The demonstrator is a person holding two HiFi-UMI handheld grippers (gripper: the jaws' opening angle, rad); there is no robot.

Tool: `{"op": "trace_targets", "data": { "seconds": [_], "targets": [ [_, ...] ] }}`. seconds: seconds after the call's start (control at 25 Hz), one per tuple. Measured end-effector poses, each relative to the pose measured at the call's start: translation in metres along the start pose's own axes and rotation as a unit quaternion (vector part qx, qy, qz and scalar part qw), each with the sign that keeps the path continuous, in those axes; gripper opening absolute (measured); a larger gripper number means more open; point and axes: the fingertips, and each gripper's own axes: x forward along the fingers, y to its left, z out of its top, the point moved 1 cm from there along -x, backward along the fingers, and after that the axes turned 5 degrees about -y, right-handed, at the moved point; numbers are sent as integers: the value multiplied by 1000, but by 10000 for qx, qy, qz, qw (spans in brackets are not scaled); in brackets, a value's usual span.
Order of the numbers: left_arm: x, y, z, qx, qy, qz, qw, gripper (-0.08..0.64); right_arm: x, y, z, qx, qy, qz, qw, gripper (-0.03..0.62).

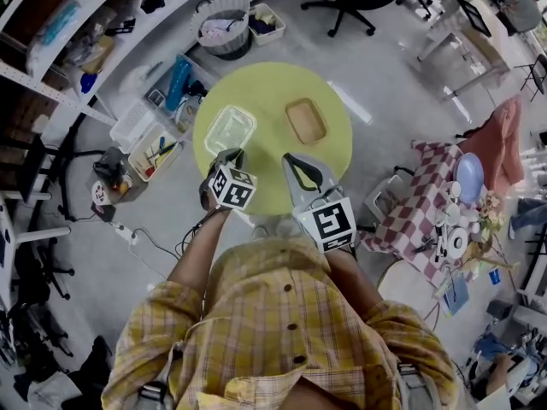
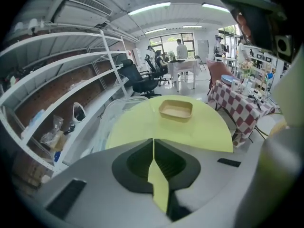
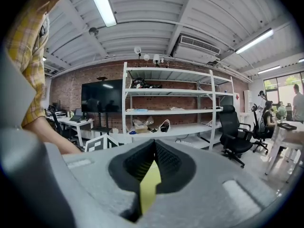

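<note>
Both grippers hover over the near edge of the round yellow table [image 1: 267,88], and both are empty. The left gripper [image 1: 229,155] has its jaws pressed together with nothing between them, tips just beside the near rim of the clear container [image 1: 229,131] on the table's left half. The tan tray [image 1: 306,120] lies apart from it on the right half, farther across. The right gripper [image 1: 294,160] sits short of that tray, jaws likewise closed on nothing, and its own view looks level towards the white shelves [image 3: 166,112].
</note>
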Motion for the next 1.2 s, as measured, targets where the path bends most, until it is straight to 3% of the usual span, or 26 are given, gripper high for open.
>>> {"op": "trace_targets", "data": {
  "seconds": [0.24,0.68,0.92,1.2],
  "targets": [
    [-18,-3,20,-211,-323,58,9992,12,0,-2,-1,-11,-51,-18,10000,-3],
    [-42,-3,40,-209,-533,121,9983,12,5,-10,0,58,-131,-151,9998,-3],
    [-60,0,57,-376,-946,375,9941,12,2,-14,-3,105,-181,-149,9997,-3],
    [-79,-5,73,-614,-1245,331,9898,12,1,-13,-8,266,-284,-63,9992,-3]
  ]
}}
